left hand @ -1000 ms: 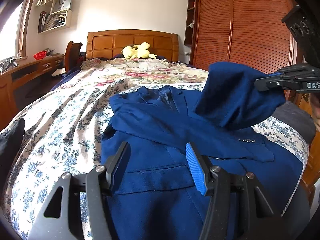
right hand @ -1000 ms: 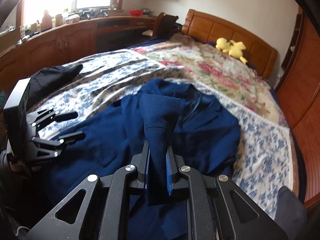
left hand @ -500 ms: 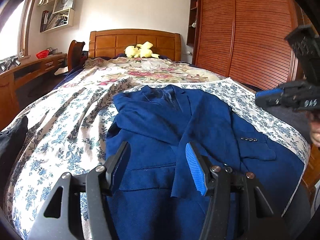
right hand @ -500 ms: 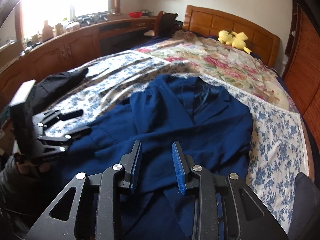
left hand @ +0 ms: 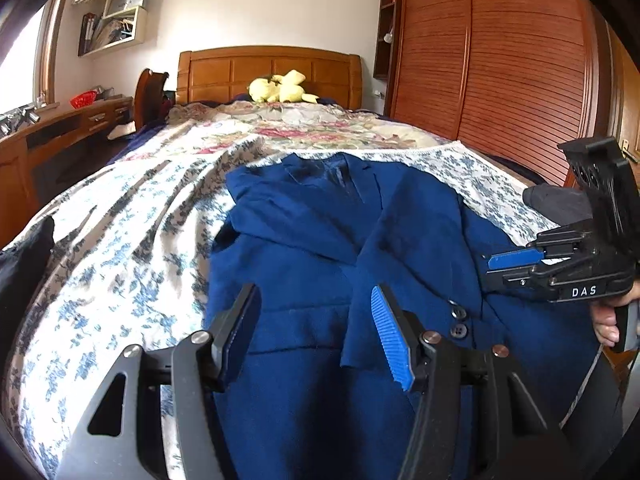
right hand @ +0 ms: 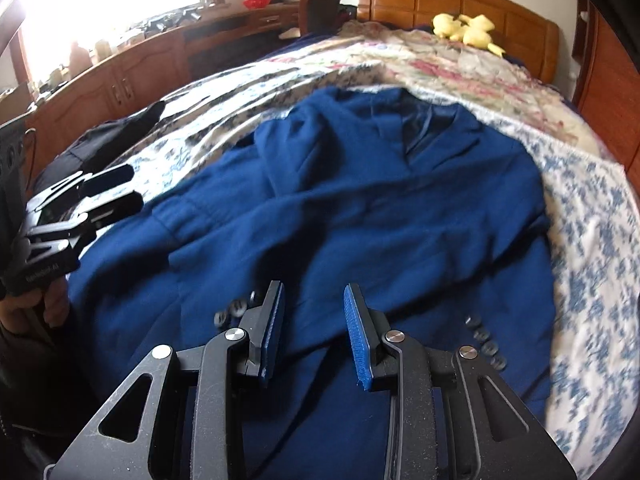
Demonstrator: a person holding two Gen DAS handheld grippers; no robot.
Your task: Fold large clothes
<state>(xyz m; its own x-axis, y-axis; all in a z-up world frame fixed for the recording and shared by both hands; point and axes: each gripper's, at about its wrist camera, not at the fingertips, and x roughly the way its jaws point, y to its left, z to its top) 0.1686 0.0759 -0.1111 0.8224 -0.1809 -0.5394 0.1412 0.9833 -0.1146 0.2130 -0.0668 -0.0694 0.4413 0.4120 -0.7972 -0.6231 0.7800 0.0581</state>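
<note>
Your left gripper [left hand: 316, 332] hovers with jaws apart and empty; the blue jacket [left hand: 320, 264] lies flat on the bed ahead of and beneath them. Your right gripper [right hand: 314, 332] is likewise parted, gripping nothing. Pinch a side edge cleanly, one layer. The hem is cut off; the blurred cuff buttons [right hand: 486, 338] are probably four

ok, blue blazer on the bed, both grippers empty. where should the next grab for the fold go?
Probably the blue blazer at its bottom hem, the edge nearest both grippers. It lies flat, front up, collar toward the headboard, sleeves already crossed over the chest. Come in low from the foot of the bed, one gripper per hem corner, then lift toward the collar.
</note>
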